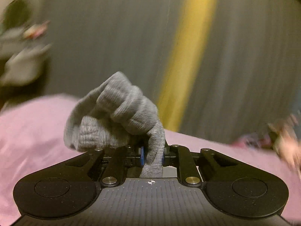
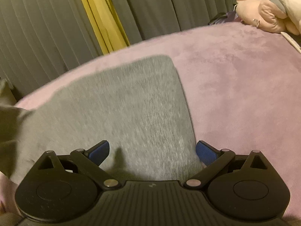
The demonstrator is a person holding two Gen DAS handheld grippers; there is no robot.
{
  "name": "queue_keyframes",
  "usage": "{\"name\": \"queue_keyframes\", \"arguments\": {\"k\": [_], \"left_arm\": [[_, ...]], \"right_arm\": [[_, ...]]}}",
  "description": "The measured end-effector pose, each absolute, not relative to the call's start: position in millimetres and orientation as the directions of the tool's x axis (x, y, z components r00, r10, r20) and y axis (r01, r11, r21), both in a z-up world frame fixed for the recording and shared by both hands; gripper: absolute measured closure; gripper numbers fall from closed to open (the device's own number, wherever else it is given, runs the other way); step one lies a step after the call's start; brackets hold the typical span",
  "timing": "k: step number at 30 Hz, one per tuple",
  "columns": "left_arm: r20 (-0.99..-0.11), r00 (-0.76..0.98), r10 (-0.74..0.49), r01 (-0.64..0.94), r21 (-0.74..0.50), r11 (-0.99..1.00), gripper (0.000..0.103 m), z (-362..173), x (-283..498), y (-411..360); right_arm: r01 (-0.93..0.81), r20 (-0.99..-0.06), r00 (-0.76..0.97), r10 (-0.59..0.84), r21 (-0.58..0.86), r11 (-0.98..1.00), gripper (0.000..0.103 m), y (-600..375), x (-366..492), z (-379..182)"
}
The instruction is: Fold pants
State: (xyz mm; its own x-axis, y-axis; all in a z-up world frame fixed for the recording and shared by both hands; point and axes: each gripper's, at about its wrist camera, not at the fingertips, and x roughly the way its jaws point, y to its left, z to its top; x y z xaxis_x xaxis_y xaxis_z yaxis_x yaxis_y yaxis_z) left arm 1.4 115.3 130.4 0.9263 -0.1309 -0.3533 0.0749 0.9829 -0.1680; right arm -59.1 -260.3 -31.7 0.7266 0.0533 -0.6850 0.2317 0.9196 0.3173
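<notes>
Beside pants (image 2: pixel 120 101) edge, bare pink blanket (image 2: pixel 244 94).

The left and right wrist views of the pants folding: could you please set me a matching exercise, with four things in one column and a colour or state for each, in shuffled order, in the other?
Things:
1. left gripper
2. right gripper
3. bed cover
4. strip between the curtains

Colours or states:
A. yellow
B. open, jaws wide above the flat grey pants
C. pink
D. shut on a bunched fold of grey pants

Pairs: 1-D, 2-B, 3-C, 4-A
</notes>
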Motion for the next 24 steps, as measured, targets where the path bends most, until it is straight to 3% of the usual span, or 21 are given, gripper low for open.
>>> {"name": "queue_keyframes", "arguments": {"k": [3,5,6,7,9,11,13,16,21,24], "left_arm": [[-0.375,0.885,-0.278,0.278,-0.056,0.959,0.085,126,-13,40],[-0.434,0.831,-0.347,0.375,-0.023,0.927,0.079,109,-19,-3],[-0.478,0.793,-0.377,0.422,-0.014,0.907,0.064,96,-23,-25],[-0.516,0.759,-0.396,0.456,-0.013,0.89,0.043,85,-30,-42],[-0.615,0.682,-0.396,0.491,-0.017,0.871,0.021,64,-31,-69],[-0.644,0.661,-0.386,0.484,-0.028,0.875,0.017,56,-36,-75],[-0.674,0.65,-0.35,0.427,-0.057,0.902,0.008,56,-39,-68],[-0.71,0.667,-0.227,0.264,-0.061,0.963,0.008,56,-22,-28],[-0.672,0.74,-0.011,-0.105,-0.131,0.986,0.007,66,-13,43],[-0.675,0.73,0.109,-0.264,-0.131,0.955,0.007,59,-2,71]], "right_arm": [[0.218,-0.641,0.764,0.072,0.363,0.906,0.004,-267,-70,-21],[0.217,-0.627,0.774,0.082,0.386,0.897,0.004,-271,-77,-16],[0.218,-0.624,0.777,0.088,0.397,0.891,0.004,-273,-79,-14],[0.218,-0.62,0.779,0.094,0.408,0.887,0.004,-276,-82,-12],[0.217,-0.613,0.783,0.107,0.43,0.876,0.004,-281,-86,-8],[0.201,-0.607,0.784,0.13,0.447,0.872,0.004,-286,-87,-3],[0.172,-0.594,0.786,0.171,0.475,0.863,0.004,-288,-87,2],[0.139,-0.575,0.779,0.251,0.547,0.825,0.004,-287,-77,4],[0.118,-0.546,0.724,0.421,0.699,0.705,0.004,-275,-38,-11],[0.189,-0.589,0.671,0.451,0.723,0.664,0.004,-270,-14,-28]]}}
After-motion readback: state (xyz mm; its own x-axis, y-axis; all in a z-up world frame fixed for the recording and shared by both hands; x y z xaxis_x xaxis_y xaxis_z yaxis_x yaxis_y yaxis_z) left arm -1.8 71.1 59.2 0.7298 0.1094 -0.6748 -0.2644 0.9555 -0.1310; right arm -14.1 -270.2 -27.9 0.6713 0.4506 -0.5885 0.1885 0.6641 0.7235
